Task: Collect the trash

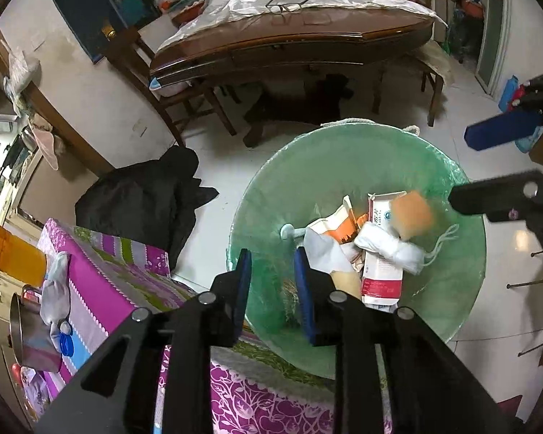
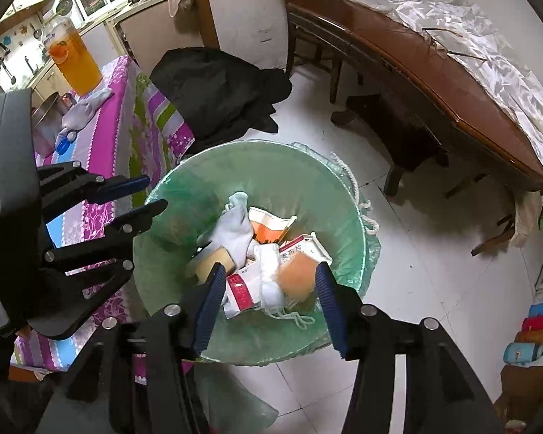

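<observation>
Both grippers are pointing steeply down over a trash bin lined with a green bag (image 1: 344, 166), which is standing on the white floor beside a table with a purple patterned cloth (image 1: 101, 264).

Left wrist view: the left gripper (image 1: 273, 289) is occupying the lower centre of the frame. Its jaws are standing slightly apart, with nothing between the blue pads; only the green liner is showing in the gap. The right gripper (image 1: 485, 170) is entering from the right edge, its jaws spread.

Right wrist view: the right gripper (image 2: 269, 300) is filling the lower centre, jaws open and gripping nothing. A blurred orange object (image 2: 296, 271) is lying between the pads but below them, on the trash pile, and no pad is pressing on it. The left gripper (image 2: 152, 195) is appearing at the left, over the bin rim.

Trash location: inside the bin, right of centre in the left wrist view, are lying a red-and-white carton (image 1: 380, 275), a white face mask with ear loops (image 1: 391, 246), an orange-and-white packet (image 1: 340, 224) and, in the right wrist view, a pale grey sock (image 2: 235, 228).

On the table, at the left of the frame, an orange drink jug (image 2: 74, 54), a metal pot (image 1: 29, 332), a blue cap (image 1: 66, 345) and a second grey sock (image 1: 56, 289) are resting.
</observation>
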`<state>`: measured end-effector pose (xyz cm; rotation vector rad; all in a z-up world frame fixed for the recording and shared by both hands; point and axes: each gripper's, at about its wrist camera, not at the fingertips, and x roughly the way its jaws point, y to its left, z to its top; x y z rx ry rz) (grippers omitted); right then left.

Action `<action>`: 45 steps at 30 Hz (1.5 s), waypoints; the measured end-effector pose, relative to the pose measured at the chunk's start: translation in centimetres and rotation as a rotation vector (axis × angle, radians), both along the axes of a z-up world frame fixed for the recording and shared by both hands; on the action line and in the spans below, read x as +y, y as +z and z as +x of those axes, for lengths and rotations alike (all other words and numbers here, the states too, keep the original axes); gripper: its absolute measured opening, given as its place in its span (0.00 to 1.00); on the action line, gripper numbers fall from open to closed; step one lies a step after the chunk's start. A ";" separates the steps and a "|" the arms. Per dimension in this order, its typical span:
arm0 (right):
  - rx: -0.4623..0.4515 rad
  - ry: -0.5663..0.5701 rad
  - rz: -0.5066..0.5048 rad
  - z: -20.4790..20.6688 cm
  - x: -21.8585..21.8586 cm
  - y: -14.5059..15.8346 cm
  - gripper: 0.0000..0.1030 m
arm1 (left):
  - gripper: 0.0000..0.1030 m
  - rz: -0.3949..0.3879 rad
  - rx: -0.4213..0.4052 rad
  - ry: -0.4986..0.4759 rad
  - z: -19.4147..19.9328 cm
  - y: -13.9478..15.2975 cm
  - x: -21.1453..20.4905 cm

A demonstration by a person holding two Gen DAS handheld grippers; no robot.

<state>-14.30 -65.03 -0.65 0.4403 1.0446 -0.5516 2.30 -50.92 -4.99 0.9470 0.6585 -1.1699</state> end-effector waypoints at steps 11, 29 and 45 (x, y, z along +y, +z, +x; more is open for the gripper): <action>-0.047 -0.022 -0.044 -1.4 0.8 0.3 0.51 | 0.22 -0.065 -0.034 -0.009 -1.0 0.8 1.2; -0.368 -0.261 -0.488 -10.9 11.8 5.4 0.95 | 0.94 -0.497 -0.009 -0.014 -3.9 6.8 12.3; -0.567 -0.526 -0.619 -20.3 20.0 5.6 0.95 | 0.94 -0.667 0.012 -0.026 -6.0 7.8 20.4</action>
